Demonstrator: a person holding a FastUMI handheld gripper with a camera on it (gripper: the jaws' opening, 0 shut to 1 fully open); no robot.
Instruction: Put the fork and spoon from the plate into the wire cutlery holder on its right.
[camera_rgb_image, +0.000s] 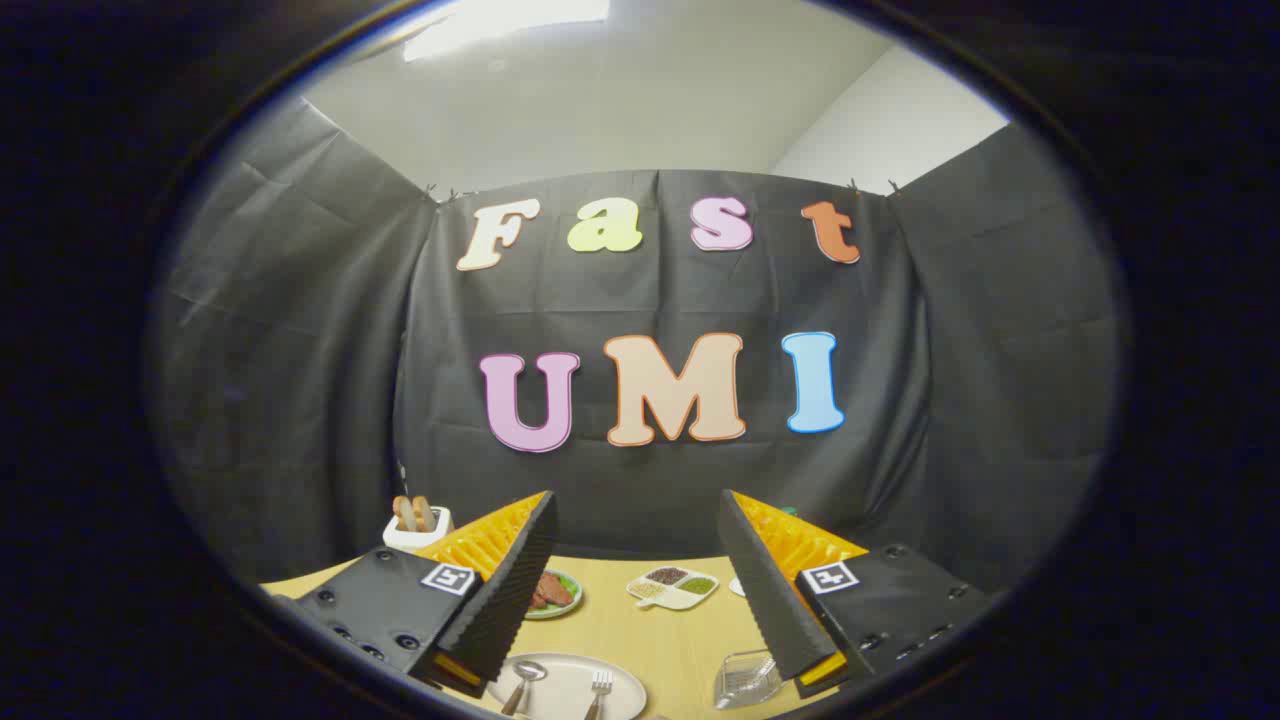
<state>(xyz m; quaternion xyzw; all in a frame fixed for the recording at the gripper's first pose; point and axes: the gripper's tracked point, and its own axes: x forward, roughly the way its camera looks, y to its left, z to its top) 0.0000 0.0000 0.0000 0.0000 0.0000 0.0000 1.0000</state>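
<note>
A white plate lies on the wooden table, low between my fingers. On it rest a spoon on the left and a fork beside it. The wire cutlery holder stands just right of the plate, close under my right finger. My gripper hovers well above these things, open wide with nothing between the fingers. The left finger hides part of the table behind it.
Beyond the plate sit a green plate with brown food and a white divided dish of seeds. A white container holding bread sticks stands at the back left. The black cloth wall closes the table's far edge.
</note>
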